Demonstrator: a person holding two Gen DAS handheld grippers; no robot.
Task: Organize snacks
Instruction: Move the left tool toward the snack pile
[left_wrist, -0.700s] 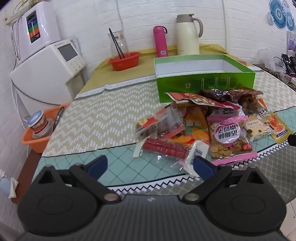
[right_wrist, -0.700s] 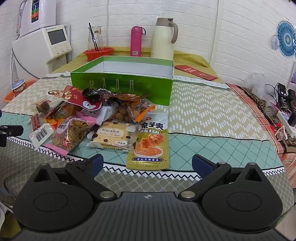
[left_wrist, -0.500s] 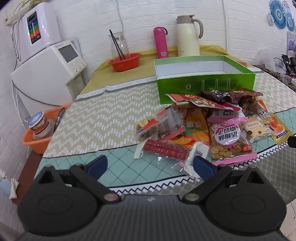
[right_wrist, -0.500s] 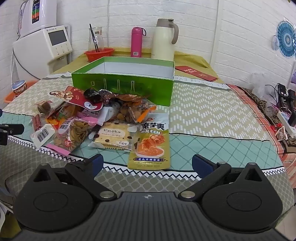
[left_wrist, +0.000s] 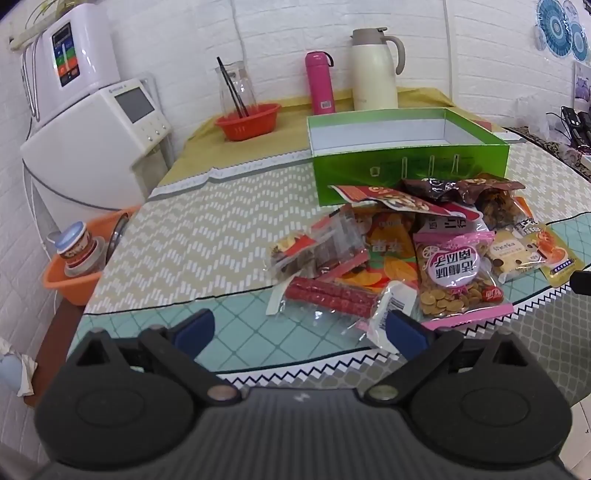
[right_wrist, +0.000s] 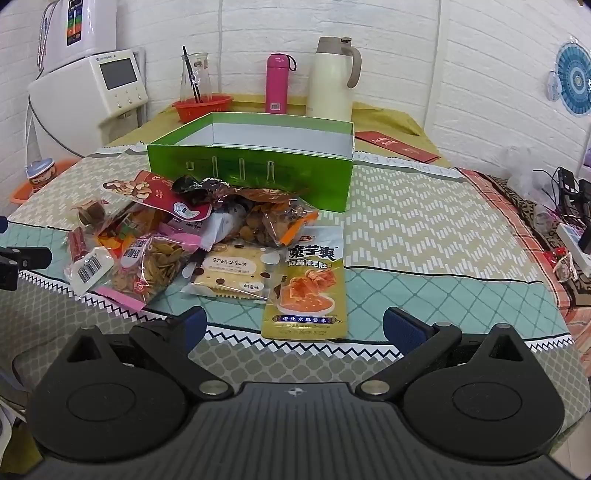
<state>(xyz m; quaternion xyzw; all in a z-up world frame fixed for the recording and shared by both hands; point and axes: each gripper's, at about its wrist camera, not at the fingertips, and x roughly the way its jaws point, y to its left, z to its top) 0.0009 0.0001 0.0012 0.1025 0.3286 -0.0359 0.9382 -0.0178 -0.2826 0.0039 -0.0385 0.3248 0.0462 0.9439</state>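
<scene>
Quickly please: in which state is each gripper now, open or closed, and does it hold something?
Left gripper: open, holding nothing.
Right gripper: open, holding nothing.

Right wrist view: the green box (right_wrist: 251, 173), the yellow pouch (right_wrist: 306, 284) and the cream jug (right_wrist: 332, 79) all sit slightly further right in frame than 0.7 s ago, so the right gripper (right_wrist: 297, 326) has swung a little to its left. Left wrist view: the red sausage pack (left_wrist: 332, 297) and the orange basket (left_wrist: 62, 284) sit marginally lower in frame, a very small drift of the left gripper (left_wrist: 301, 328).
</scene>
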